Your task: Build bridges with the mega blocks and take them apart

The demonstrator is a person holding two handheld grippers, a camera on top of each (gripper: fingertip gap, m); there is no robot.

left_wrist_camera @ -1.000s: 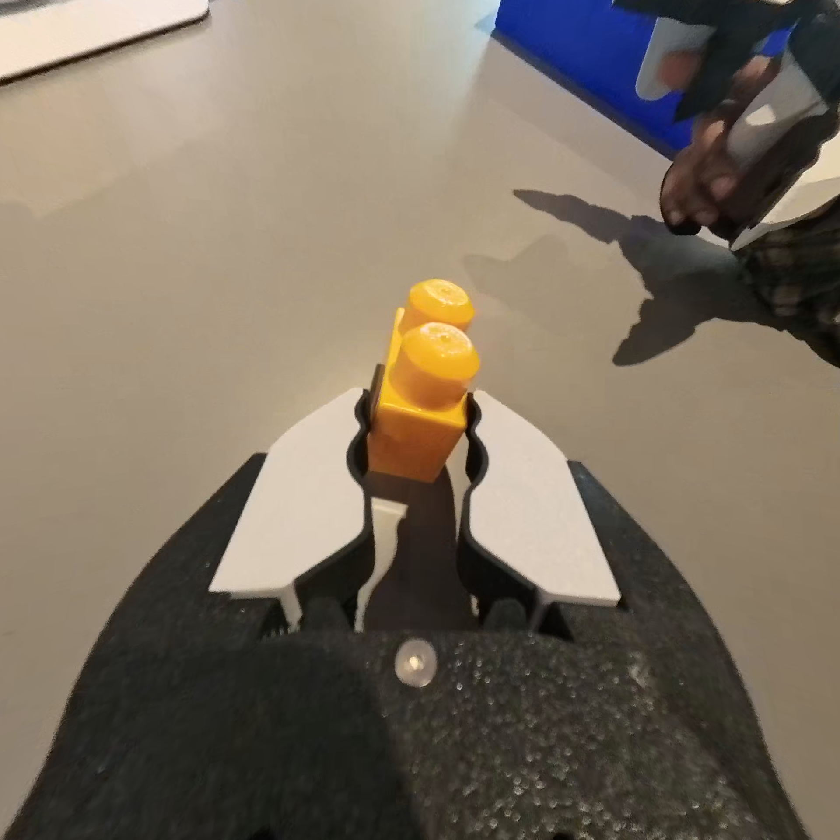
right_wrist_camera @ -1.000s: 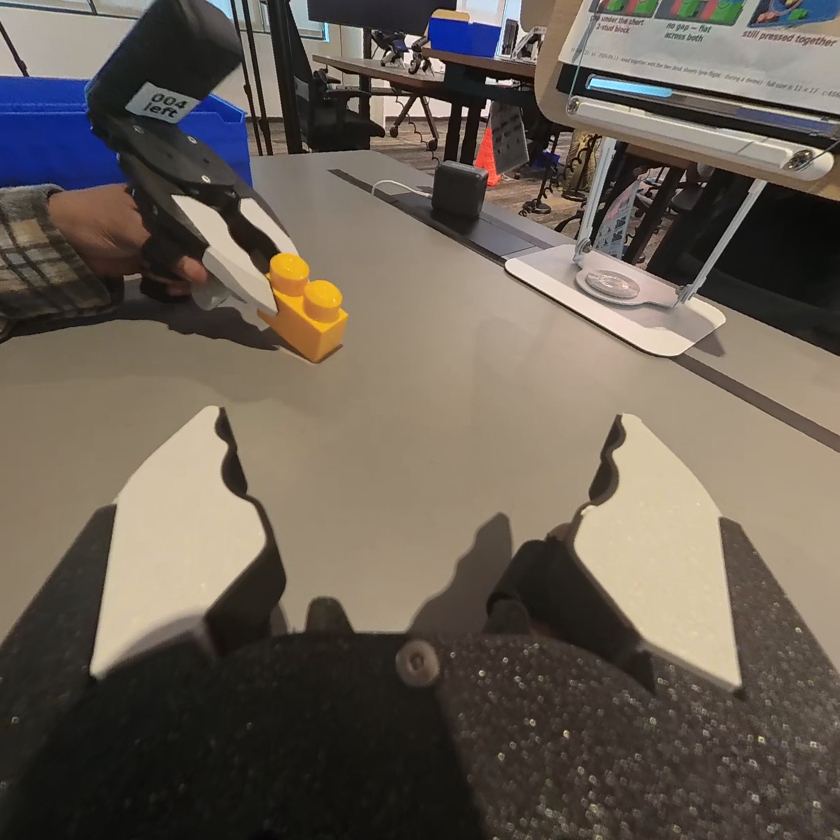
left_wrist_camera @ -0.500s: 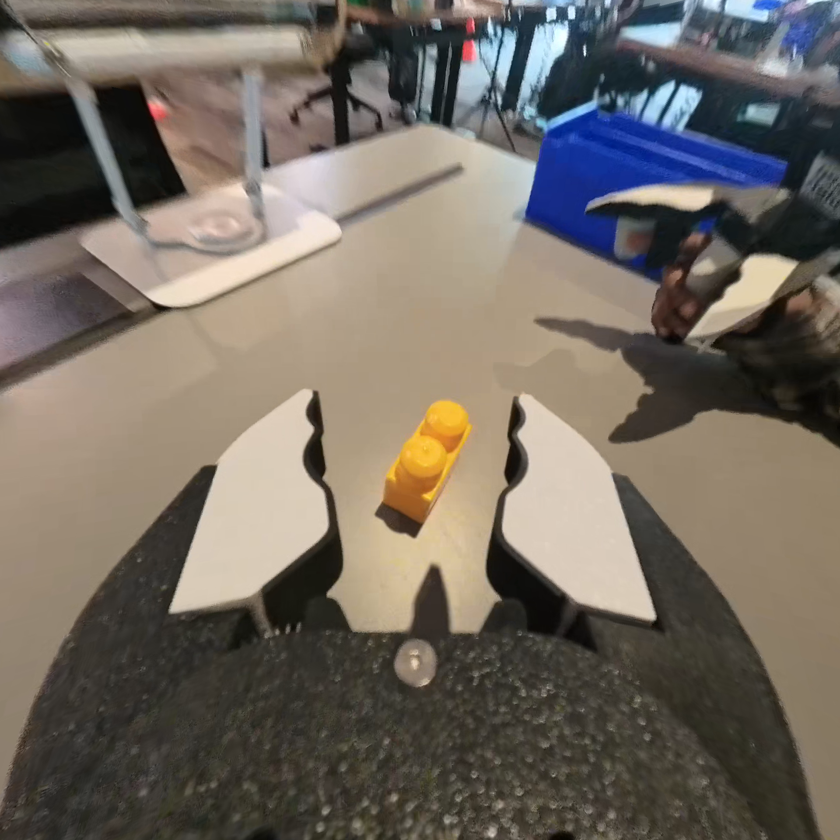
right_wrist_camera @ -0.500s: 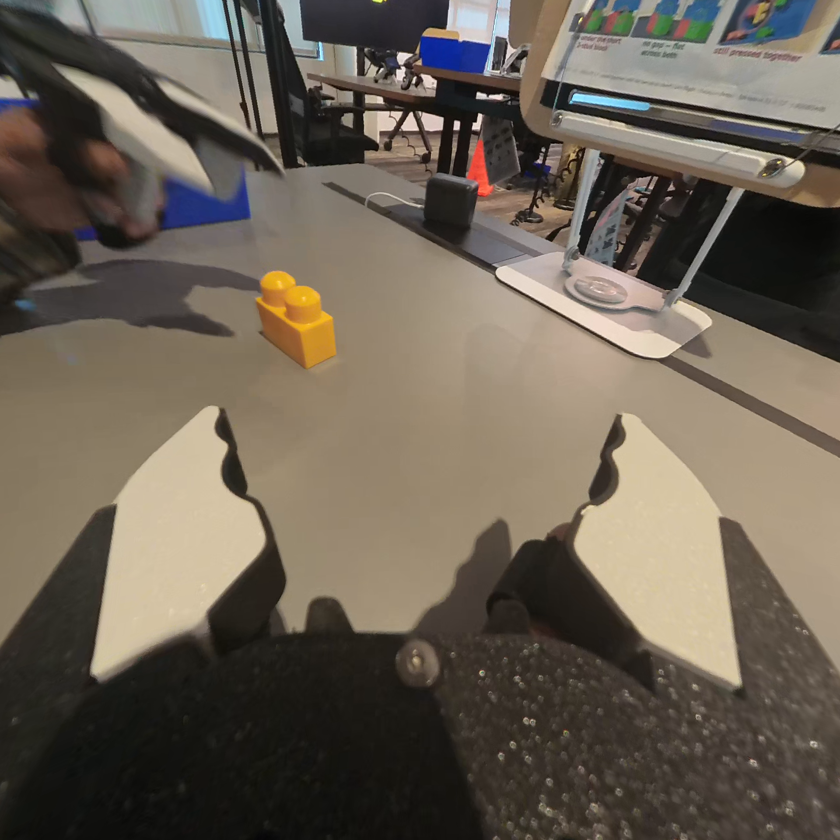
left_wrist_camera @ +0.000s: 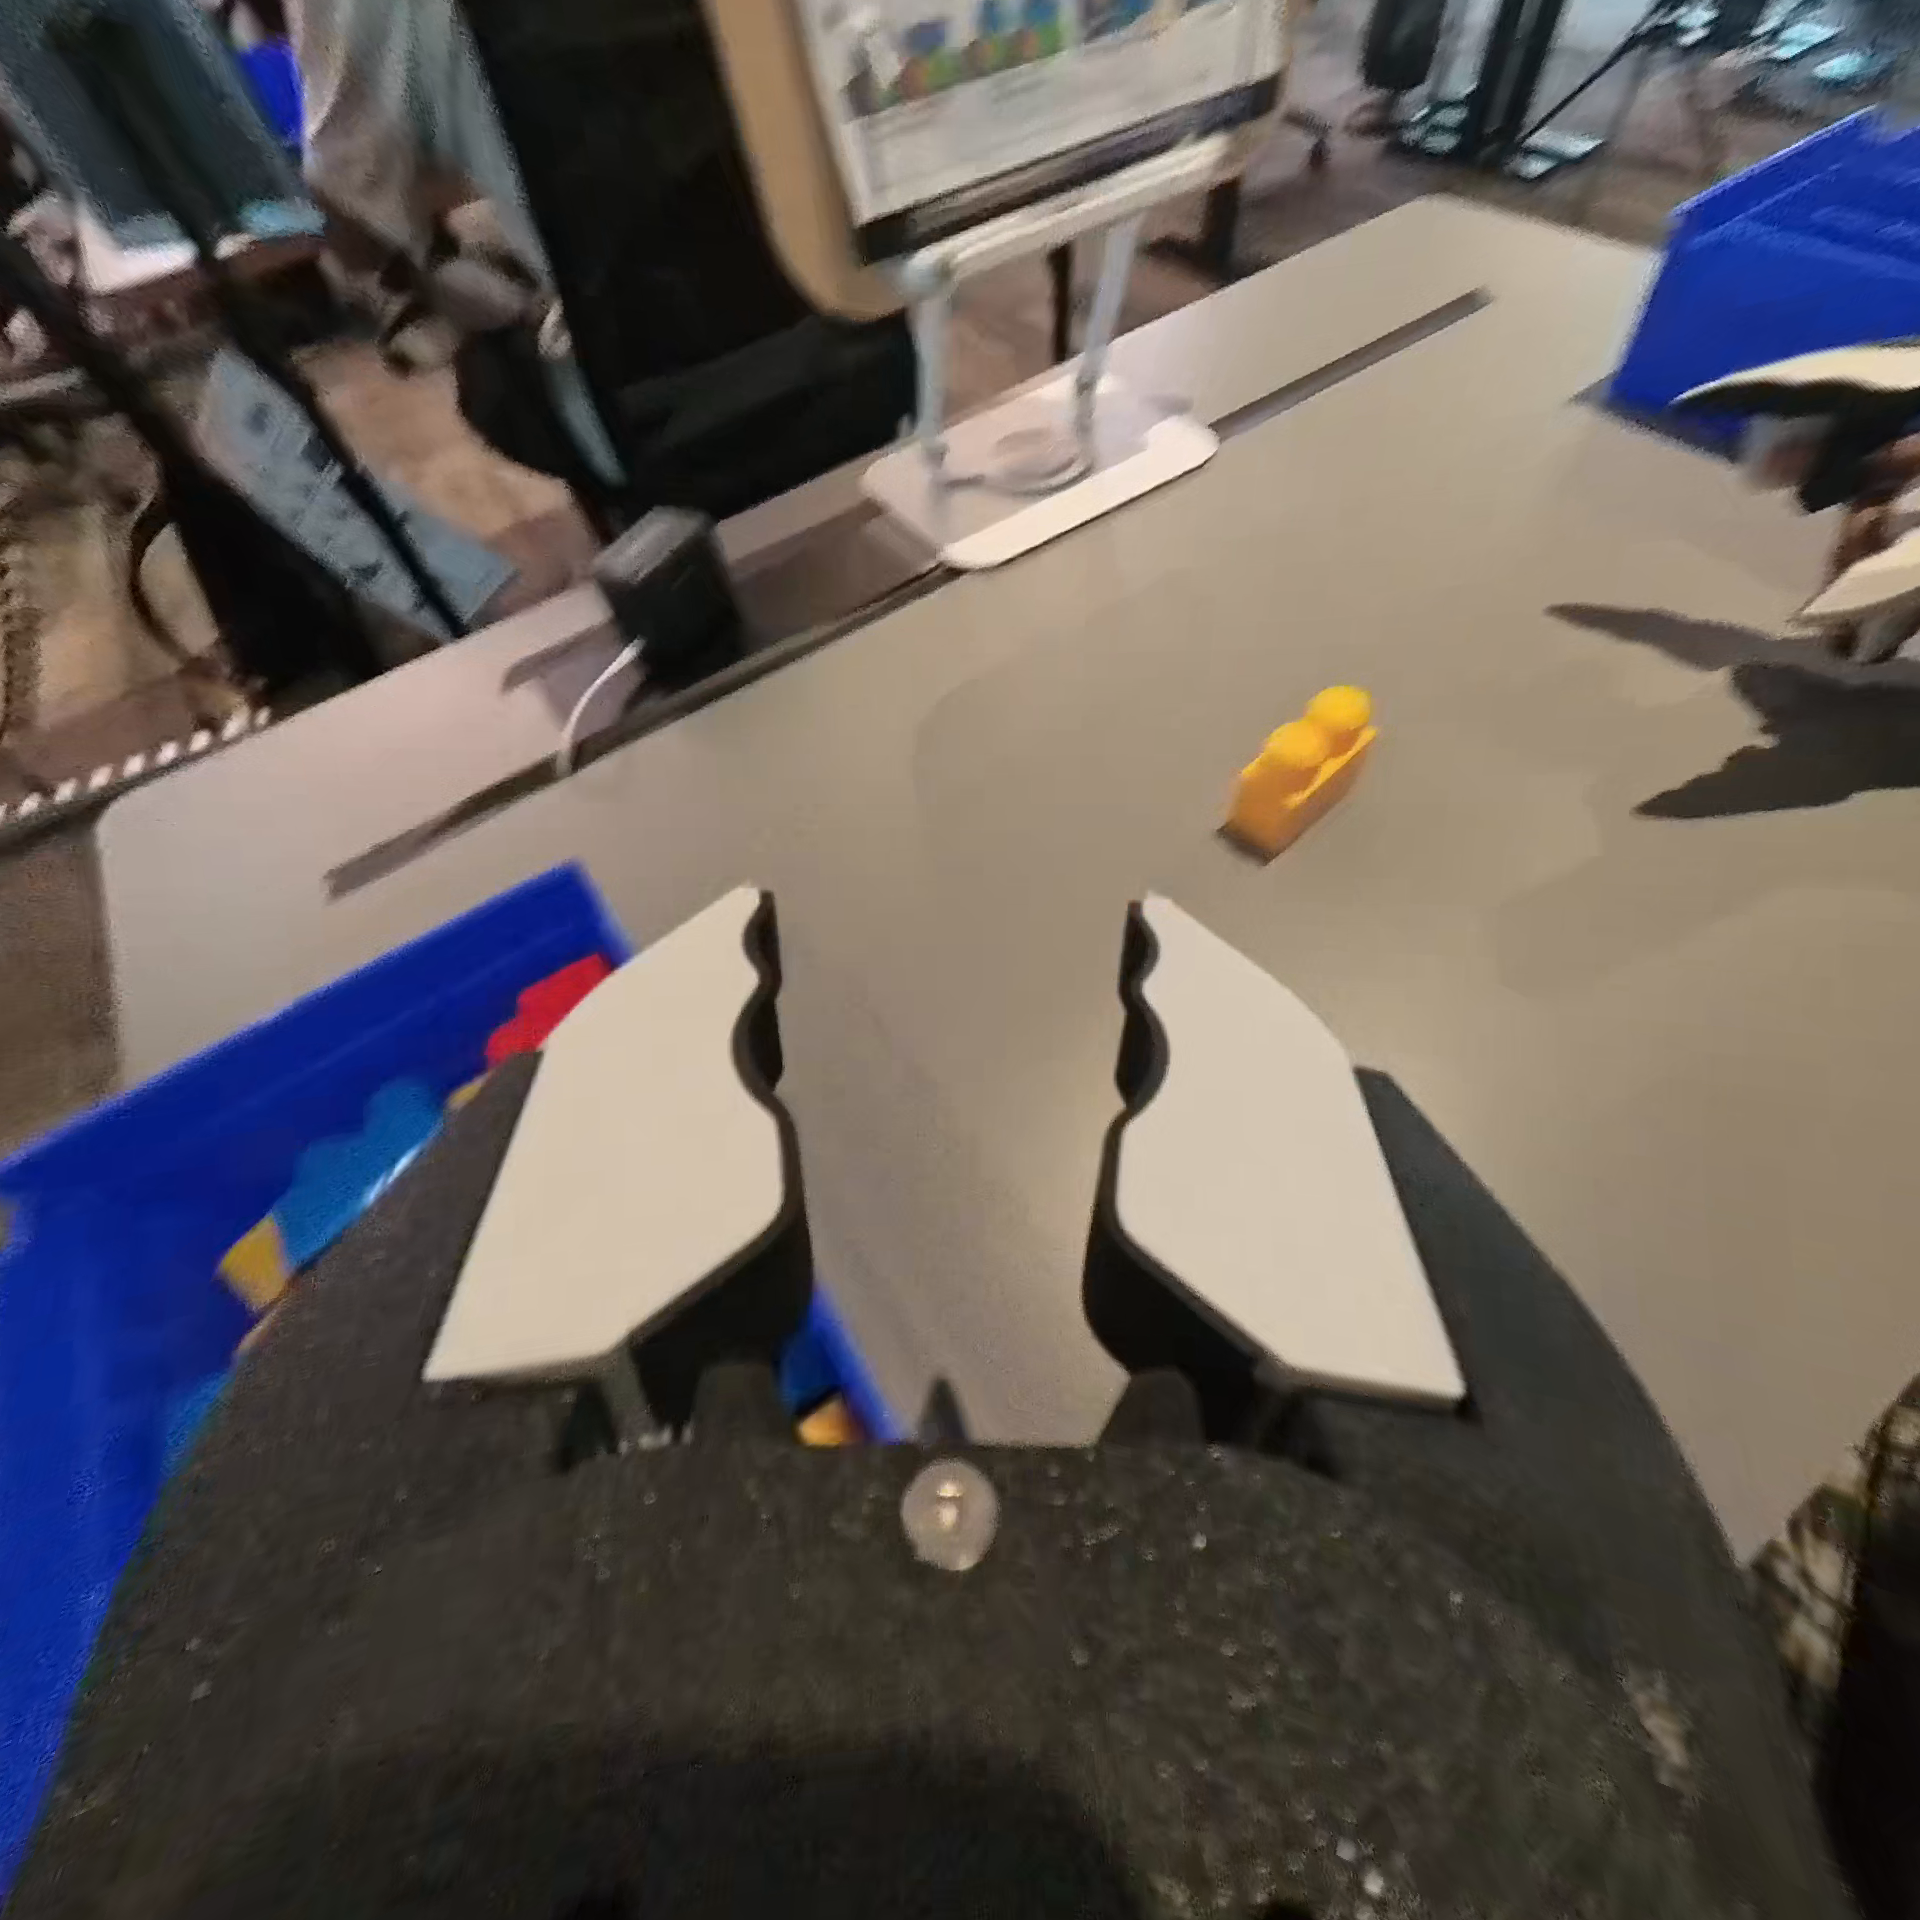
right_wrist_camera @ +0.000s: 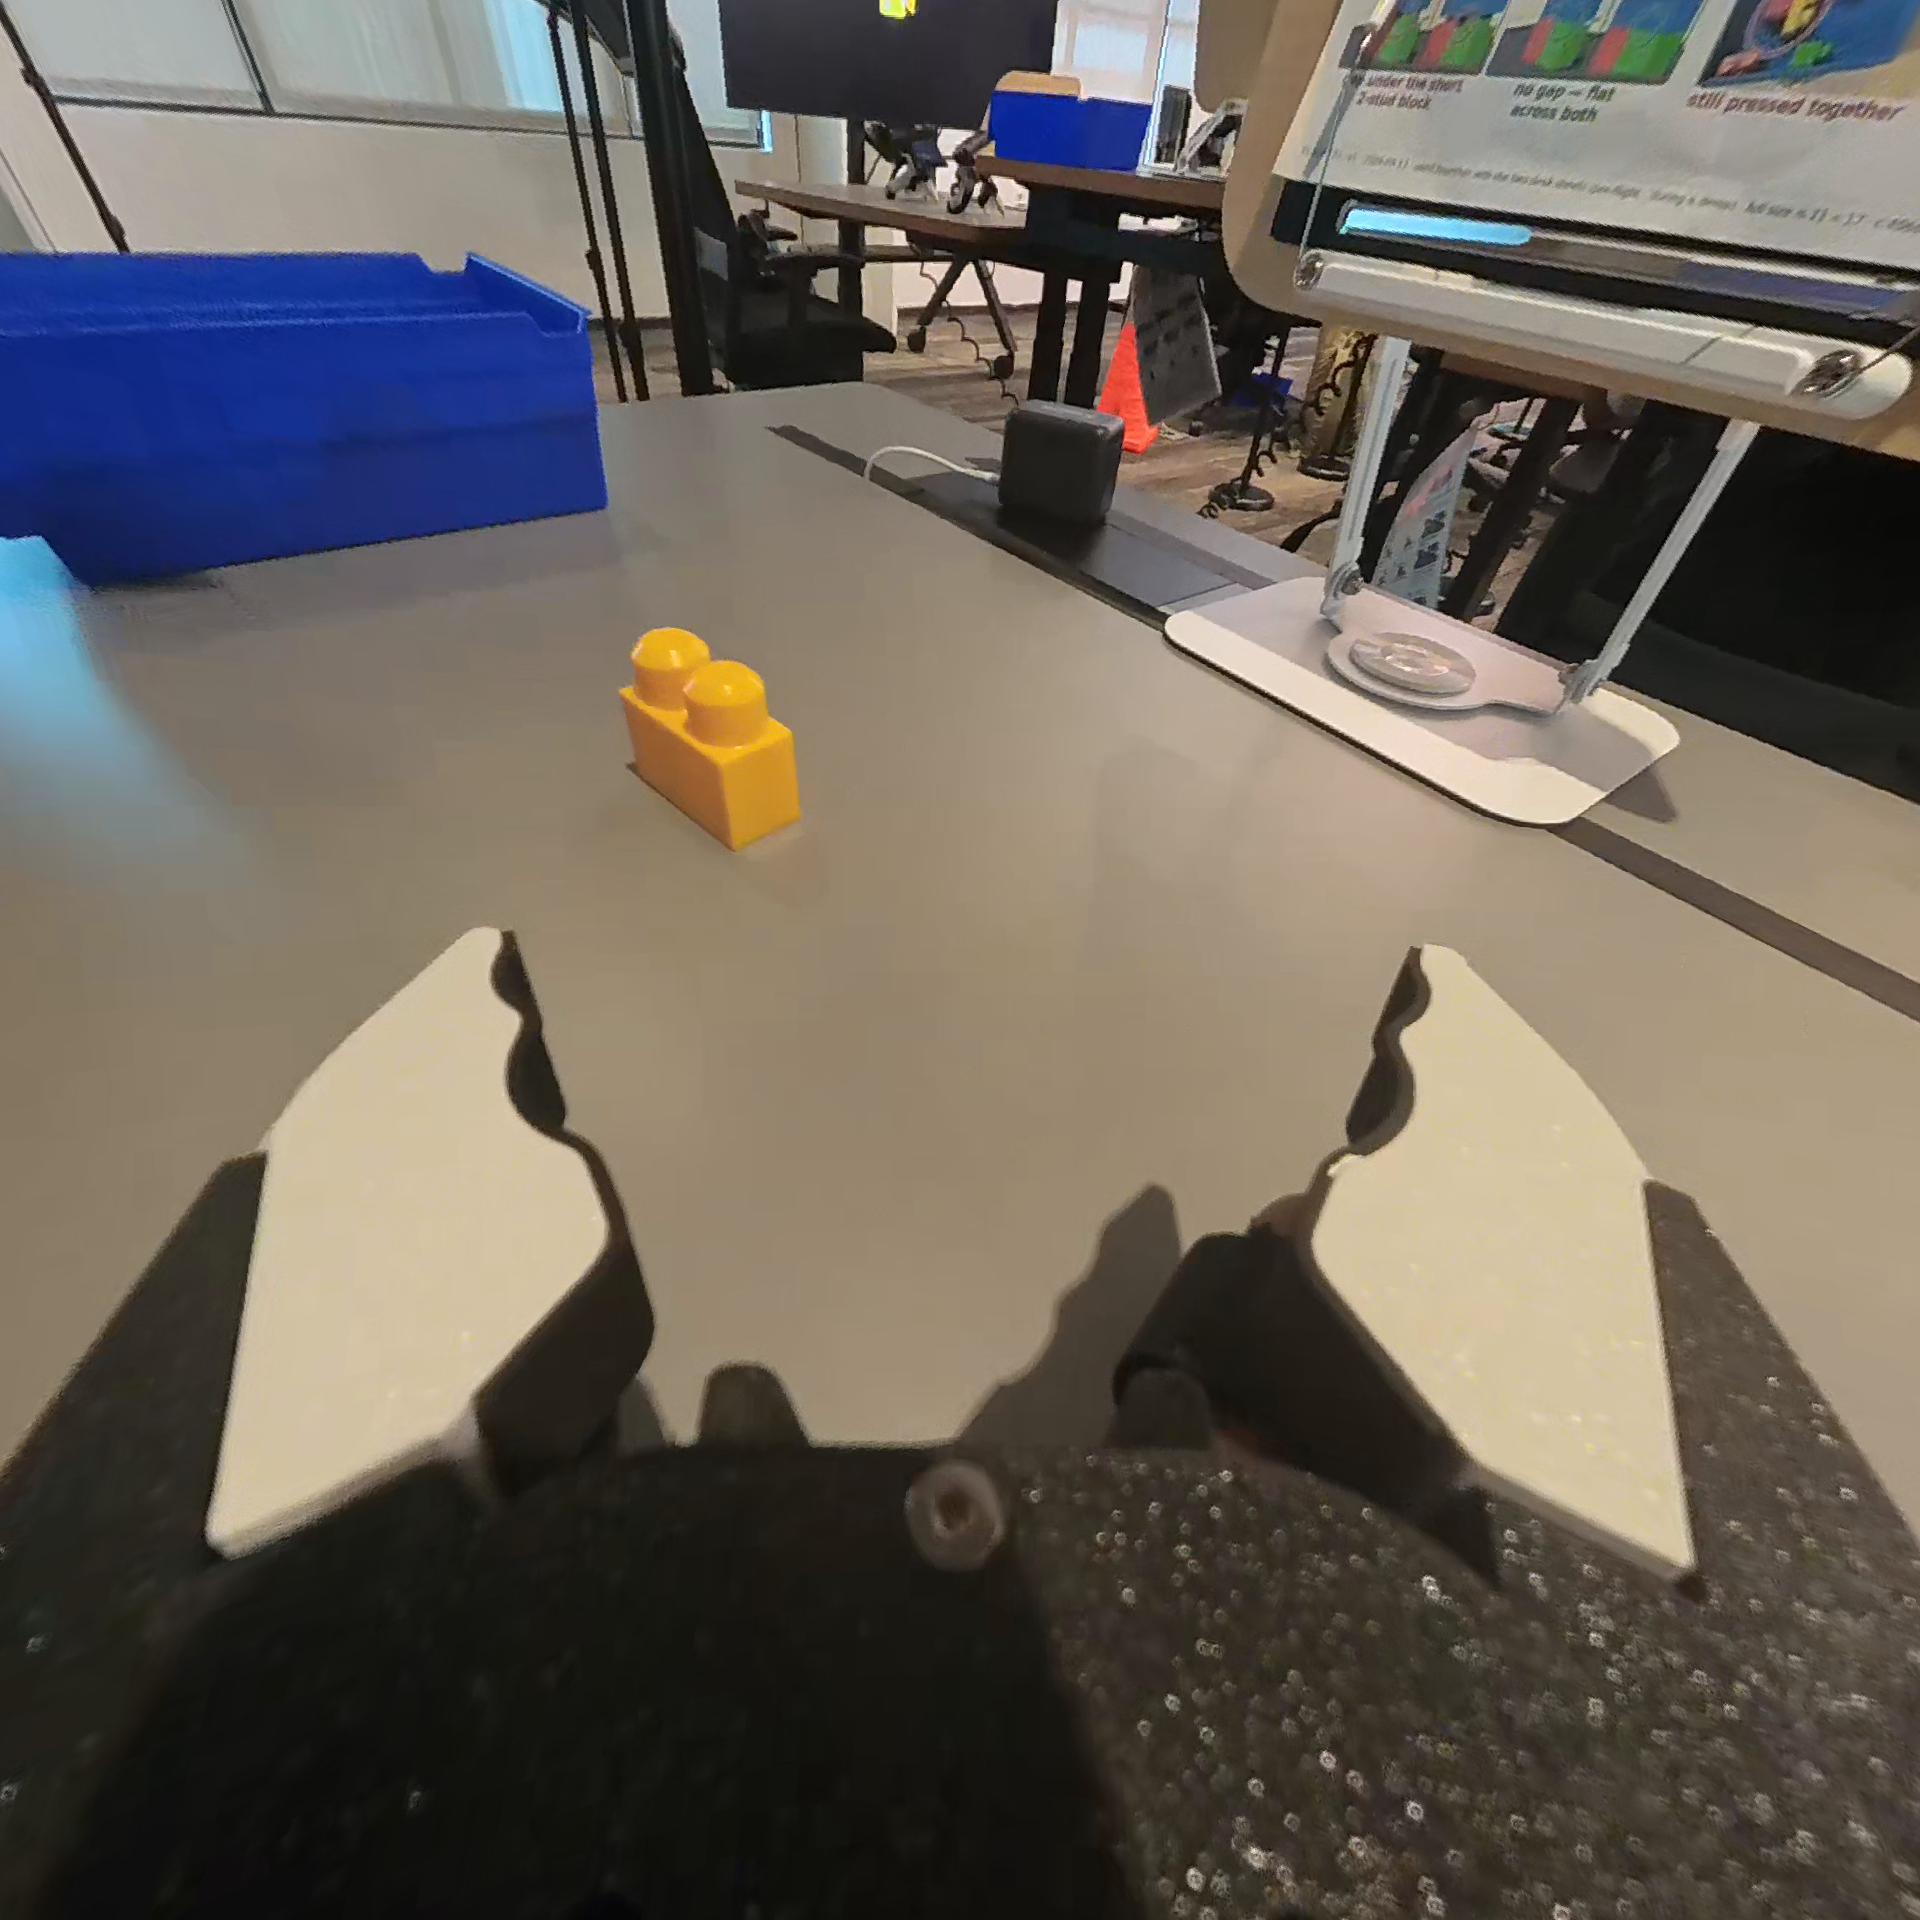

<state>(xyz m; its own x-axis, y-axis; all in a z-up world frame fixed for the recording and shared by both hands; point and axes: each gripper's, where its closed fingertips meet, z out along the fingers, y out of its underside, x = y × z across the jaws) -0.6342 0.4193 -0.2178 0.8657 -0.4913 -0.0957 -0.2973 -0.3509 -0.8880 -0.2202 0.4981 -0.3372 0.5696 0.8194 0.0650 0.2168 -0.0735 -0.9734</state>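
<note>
An orange two-stud block (right_wrist_camera: 714,740) stands alone on the grey table (right_wrist_camera: 1039,987), studs up; it also shows in the left wrist view (left_wrist_camera: 1301,774). My left gripper (left_wrist_camera: 948,935) is open and empty, drawn back from the block and hanging at the edge of a blue bin (left_wrist_camera: 125,1226) that holds red, blue and yellow blocks. My right gripper (right_wrist_camera: 961,951) is open and empty, low over the table, with the block ahead and to its left. The right gripper also shows at the right edge of the left wrist view (left_wrist_camera: 1860,488).
A second blue bin (right_wrist_camera: 291,405) stands at the back left of the right wrist view. A white stand base (right_wrist_camera: 1423,696) carrying a picture board, and a small black box (right_wrist_camera: 1060,457) with a white cable, sit along the table's dark groove.
My left gripper opened, let go of the orange block on the table, then pulled back and swung left to the blue bin. My right gripper stayed open and hardly moved.
</note>
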